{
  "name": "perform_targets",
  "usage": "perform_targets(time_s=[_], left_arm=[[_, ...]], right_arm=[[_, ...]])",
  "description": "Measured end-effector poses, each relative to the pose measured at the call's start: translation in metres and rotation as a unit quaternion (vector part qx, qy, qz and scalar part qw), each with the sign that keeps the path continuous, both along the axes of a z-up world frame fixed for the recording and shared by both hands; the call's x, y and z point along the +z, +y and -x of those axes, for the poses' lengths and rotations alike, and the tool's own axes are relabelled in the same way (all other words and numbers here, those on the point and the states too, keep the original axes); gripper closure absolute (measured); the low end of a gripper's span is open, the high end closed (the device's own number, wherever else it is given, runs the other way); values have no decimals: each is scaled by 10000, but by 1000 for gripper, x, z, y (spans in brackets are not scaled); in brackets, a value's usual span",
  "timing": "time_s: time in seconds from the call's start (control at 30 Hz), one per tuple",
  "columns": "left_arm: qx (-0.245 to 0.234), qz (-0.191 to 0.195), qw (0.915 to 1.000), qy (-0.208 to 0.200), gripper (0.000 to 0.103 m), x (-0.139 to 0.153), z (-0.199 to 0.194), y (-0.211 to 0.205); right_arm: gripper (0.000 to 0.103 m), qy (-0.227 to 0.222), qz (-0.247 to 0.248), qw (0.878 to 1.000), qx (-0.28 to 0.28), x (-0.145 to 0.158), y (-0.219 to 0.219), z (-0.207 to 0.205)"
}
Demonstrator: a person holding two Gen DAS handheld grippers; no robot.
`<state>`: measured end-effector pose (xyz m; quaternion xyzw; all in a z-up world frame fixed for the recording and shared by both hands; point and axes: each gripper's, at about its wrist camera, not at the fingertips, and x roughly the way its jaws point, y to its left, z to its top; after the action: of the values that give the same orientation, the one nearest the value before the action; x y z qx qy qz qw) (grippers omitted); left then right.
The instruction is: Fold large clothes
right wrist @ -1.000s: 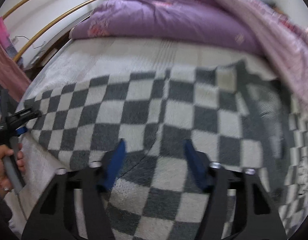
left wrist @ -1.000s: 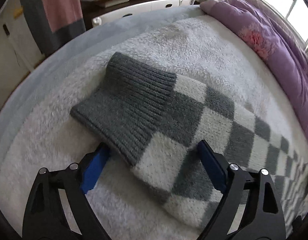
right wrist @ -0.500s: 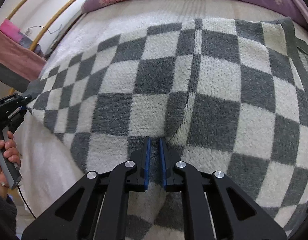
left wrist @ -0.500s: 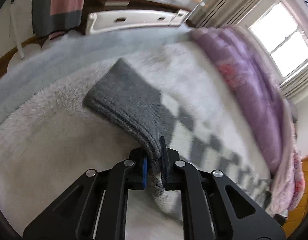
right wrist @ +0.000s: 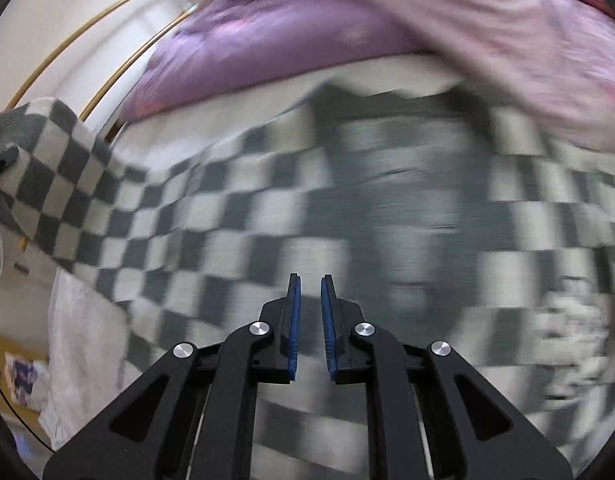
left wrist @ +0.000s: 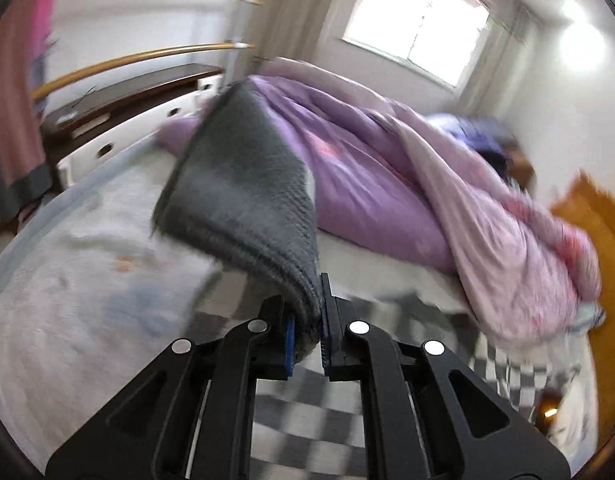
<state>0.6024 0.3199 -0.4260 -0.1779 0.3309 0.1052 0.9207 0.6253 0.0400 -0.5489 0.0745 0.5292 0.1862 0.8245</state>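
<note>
A grey-and-white checkered knit sweater [right wrist: 267, 216] lies spread on the bed. My left gripper [left wrist: 309, 312] is shut on its grey ribbed cuff [left wrist: 243, 184] and holds it up above the bed, the cuff flopping toward the camera. In the right wrist view the lifted sleeve [right wrist: 47, 152] rises at the far left. My right gripper [right wrist: 309, 300] hovers over the sweater body, its blue pads a narrow gap apart; I cannot tell whether cloth is pinched between them. Both views are blurred.
A white fluffy blanket [left wrist: 79, 280] covers the bed. A purple and pink quilt [left wrist: 387, 184] is heaped along the far side. A white drawer unit [left wrist: 123, 132] and wooden rails stand at the left. An orange wooden surface [left wrist: 595, 216] shows at the right.
My left gripper closed on the cuff and lifted it high off the bed. My right gripper closed over the sweater body and has moved; the view is now blurred.
</note>
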Motion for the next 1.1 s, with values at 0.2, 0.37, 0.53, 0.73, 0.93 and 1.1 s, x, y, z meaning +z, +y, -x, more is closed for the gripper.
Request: perform_targets(time_s=[0.2, 0.37, 0.53, 0.73, 0.93, 1.1], left_arm=[[-812, -55, 9958, 423, 94, -40, -55, -173], [-1388, -326, 9848, 997, 94, -102, -67, -262], [-1572, -603, 9737, 1537, 94, -153, -70, -309], [-1554, -719, 9699, 1731, 93, -172, -68, -321], [-1699, -586, 9644, 1939, 81, -180, -73, -327], [-2074, 90, 9551, 2113, 56, -188, -75, -328]], right_arm=[[93, -209, 311, 9943, -996, 29, -160, 0], [93, -215, 505, 9848, -1649, 37, -263, 11], [90, -238, 715, 9759, -2049, 33, -324, 26], [90, -106, 501, 9627, -2657, 26, -385, 30], [89, -90, 316, 9473, -3186, 26, -413, 15], [68, -139, 340, 9359, -3503, 26, -434, -9]])
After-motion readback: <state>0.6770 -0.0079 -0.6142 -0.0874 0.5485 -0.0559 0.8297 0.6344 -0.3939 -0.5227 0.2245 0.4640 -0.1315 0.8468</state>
